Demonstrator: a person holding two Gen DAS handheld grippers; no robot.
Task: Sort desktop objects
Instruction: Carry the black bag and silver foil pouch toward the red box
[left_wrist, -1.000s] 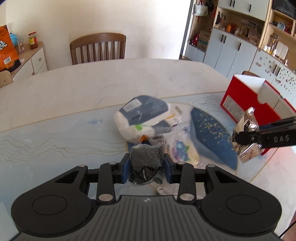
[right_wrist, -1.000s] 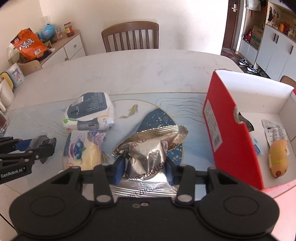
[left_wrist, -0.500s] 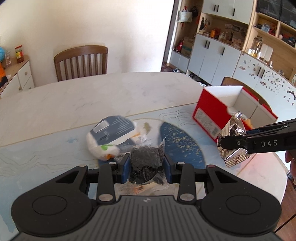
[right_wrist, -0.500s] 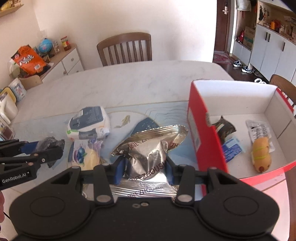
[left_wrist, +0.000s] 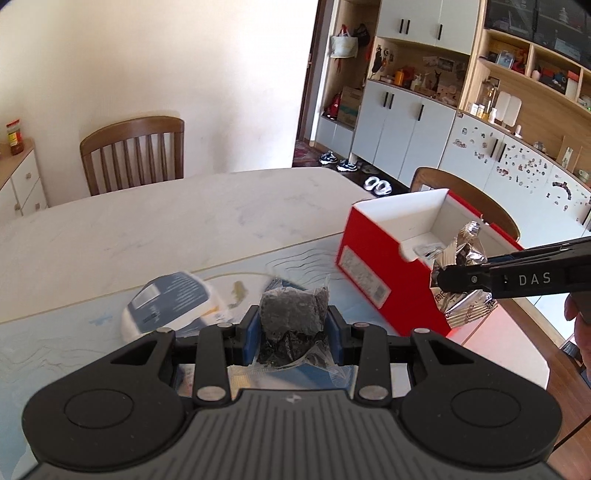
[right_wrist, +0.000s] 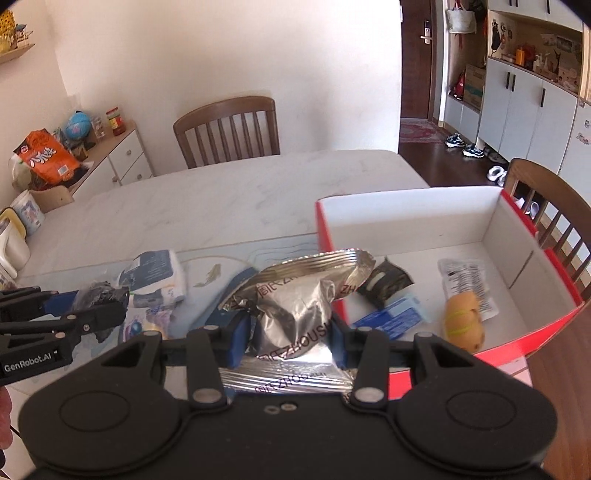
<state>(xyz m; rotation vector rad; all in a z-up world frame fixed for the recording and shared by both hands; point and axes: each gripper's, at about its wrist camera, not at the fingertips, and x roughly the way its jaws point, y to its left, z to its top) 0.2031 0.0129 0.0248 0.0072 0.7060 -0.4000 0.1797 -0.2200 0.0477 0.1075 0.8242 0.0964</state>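
Sunlit worktop (right_wrist: 229, 199): right tongs (right_wrist: 288, 332) grip silver packet (right_wrist: 295, 302), long axis toward twelve; left tongs (left_wrist: 293, 328) clamp dark, perhaps crumpled, packet (left_wrist: 293, 321).

Matte black plastic on the left hand-held gripper (left_wrist: 293, 326), lower half of the left wrist view: two round lobes, ribbed grey centre panel with a small logo, silver screws on the linkage bars, blue pads (left_wrist: 248, 338) inside the fingers. Same build on the right hand-held gripper (right_wrist: 286, 341) (smooth black centre, two small holes). White lettering: "DAS" at right edge, "GenRobot.AI" at lower left. Bare skin at frame edges.
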